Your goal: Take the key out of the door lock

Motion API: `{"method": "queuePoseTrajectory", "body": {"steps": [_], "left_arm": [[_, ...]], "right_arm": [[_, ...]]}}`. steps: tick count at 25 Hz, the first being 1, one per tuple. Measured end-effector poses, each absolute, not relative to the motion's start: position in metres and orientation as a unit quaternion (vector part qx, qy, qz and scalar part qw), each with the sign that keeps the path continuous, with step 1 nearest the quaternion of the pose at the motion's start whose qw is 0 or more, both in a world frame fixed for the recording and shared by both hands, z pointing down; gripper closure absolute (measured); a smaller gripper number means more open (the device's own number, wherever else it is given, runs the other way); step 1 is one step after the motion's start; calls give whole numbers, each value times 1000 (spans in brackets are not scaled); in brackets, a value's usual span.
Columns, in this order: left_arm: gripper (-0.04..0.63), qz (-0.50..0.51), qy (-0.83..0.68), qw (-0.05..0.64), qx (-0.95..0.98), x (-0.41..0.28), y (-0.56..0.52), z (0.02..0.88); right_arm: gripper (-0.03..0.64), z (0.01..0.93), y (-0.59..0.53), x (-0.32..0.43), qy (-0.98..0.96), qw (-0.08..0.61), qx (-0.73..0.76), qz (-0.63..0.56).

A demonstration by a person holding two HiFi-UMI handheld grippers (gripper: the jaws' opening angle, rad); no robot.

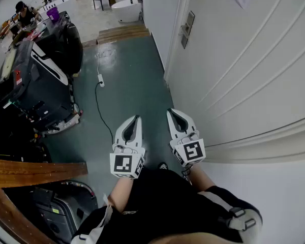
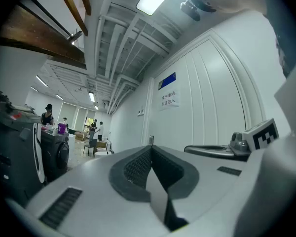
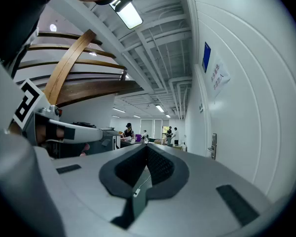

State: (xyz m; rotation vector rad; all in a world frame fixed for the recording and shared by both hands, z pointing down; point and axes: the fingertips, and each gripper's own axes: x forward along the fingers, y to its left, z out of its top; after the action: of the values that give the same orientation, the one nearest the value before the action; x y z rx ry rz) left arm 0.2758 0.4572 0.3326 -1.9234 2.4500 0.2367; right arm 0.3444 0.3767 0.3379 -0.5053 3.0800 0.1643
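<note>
The white panelled door [image 1: 244, 70] runs along the right side of the corridor. Its lock plate with a handle [image 1: 187, 28] sits far ahead of me, and it shows small in the right gripper view as lock plate [image 3: 213, 146] and in the left gripper view as lock plate [image 2: 151, 140]. No key can be made out at this distance. My left gripper [image 1: 137, 118] and right gripper [image 1: 170, 111] are held side by side close to my body, pointing down the corridor. Both are shut with nothing between the jaws, as the left gripper [image 2: 150, 149] and right gripper [image 3: 147, 147] show in their own views.
A dark machine [image 1: 35, 80] stands along the left. A white power strip [image 1: 100, 79] with its cable lies on the green floor. Wooden planks [image 1: 122, 33] lie farther ahead, and a curved wooden rail [image 1: 30, 172] is at my left. People stand in the far room.
</note>
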Motion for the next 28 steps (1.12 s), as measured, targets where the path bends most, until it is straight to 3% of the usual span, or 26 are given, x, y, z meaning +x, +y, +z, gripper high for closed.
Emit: {"method": "queuePoseTrajectory", "body": {"steps": [11,19,28], "left_arm": [[572,68,786,-13,-614,242,479,359],[572,65,785,-39,-615,211,501,386],[572,67,775,-42,-627,188,468,383]], "right_arm": [[602,358,403,313,990,17,-138,7],[469,382,416,293,989,6,-144,-23],[422,382,383,271,988,-12,-157,-4]]}}
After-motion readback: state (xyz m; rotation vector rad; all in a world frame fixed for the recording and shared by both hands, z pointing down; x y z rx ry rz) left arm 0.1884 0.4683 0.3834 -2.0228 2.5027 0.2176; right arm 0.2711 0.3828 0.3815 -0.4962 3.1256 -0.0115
